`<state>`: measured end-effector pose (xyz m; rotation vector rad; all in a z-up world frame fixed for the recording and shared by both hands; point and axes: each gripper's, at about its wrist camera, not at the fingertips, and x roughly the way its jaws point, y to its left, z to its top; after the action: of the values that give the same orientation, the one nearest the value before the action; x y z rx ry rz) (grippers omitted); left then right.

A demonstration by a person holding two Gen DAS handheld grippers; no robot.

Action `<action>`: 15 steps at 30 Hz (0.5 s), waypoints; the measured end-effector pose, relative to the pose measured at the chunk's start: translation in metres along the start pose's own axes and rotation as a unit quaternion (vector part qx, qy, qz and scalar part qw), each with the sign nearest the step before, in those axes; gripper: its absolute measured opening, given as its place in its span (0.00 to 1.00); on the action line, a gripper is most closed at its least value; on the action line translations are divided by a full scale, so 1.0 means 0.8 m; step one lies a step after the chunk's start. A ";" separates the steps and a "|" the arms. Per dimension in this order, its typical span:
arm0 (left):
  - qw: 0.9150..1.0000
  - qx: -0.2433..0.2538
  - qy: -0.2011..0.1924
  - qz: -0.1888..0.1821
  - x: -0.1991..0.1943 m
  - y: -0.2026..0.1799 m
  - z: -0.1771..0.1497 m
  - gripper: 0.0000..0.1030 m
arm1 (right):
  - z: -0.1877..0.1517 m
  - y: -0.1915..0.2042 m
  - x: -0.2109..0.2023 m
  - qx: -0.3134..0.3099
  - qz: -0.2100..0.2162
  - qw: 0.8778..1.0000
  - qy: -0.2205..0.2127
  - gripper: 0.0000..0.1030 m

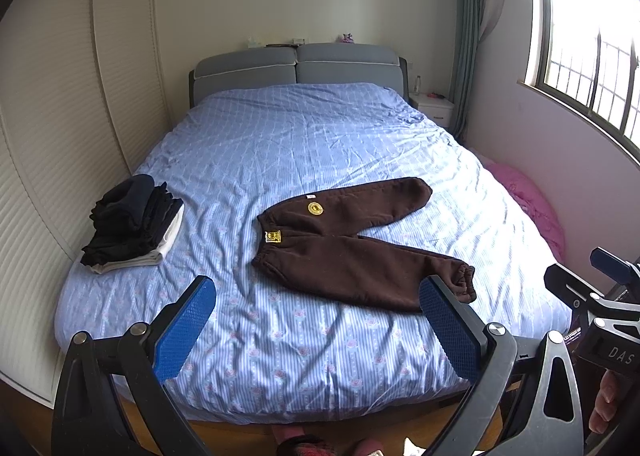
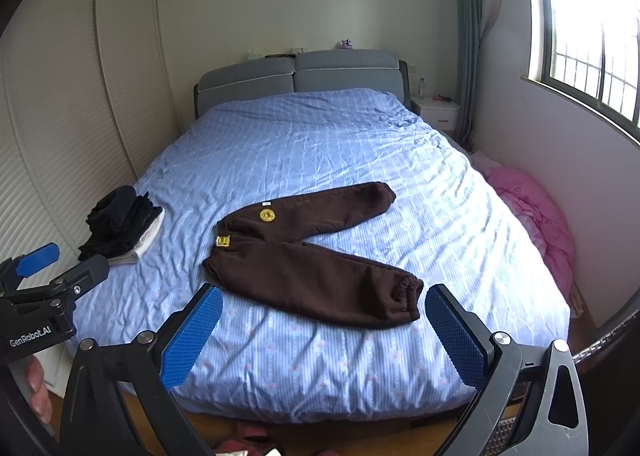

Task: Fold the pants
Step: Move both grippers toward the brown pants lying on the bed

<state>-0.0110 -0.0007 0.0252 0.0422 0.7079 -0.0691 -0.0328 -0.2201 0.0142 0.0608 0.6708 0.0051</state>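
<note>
Dark brown sweatpants (image 1: 352, 248) lie spread flat on the blue bedsheet (image 1: 304, 144), waistband to the left, both legs splayed to the right, with yellow patches near the waist. They also show in the right wrist view (image 2: 312, 256). My left gripper (image 1: 316, 320) is open and empty, held above the bed's near edge, short of the pants. My right gripper (image 2: 324, 324) is open and empty, just in front of the near leg's cuff (image 2: 408, 296). Each gripper shows at the edge of the other's view.
A stack of folded dark clothes (image 1: 132, 224) sits at the bed's left edge. A white wardrobe (image 1: 60, 116) stands left, a grey headboard (image 1: 296, 68) at the back. A pink blanket (image 1: 532, 204) and a nightstand (image 1: 436, 108) are on the right under the window.
</note>
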 end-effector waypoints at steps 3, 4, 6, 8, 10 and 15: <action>1.000 -0.004 0.000 0.001 -0.001 -0.001 0.002 1.00 | 0.001 0.002 -0.002 -0.001 0.001 1.000 -0.003 1.00; 1.000 -0.005 0.000 0.001 -0.001 -0.001 0.003 1.00 | 0.002 0.002 -0.003 -0.001 0.002 1.000 -0.004 1.00; 1.000 -0.008 -0.002 0.000 -0.002 0.001 0.003 1.00 | 0.002 0.003 -0.003 -0.002 0.003 1.000 -0.004 1.00; 1.000 -0.011 -0.002 0.002 -0.001 0.003 0.003 1.00 | 0.003 0.003 -0.003 -0.003 0.004 1.000 -0.005 1.00; 1.000 -0.013 -0.002 0.000 -0.001 0.003 0.003 1.00 | 0.003 0.002 -0.004 -0.004 0.006 1.000 -0.005 1.00; 1.000 -0.014 -0.002 0.002 -0.001 0.005 0.000 1.00 | 0.004 0.005 -0.005 -0.007 0.008 1.000 -0.006 1.00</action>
<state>-0.0111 0.0034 0.0260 0.0159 0.7039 -0.0557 -0.0341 -0.2162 0.0198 0.0528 0.6585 0.0241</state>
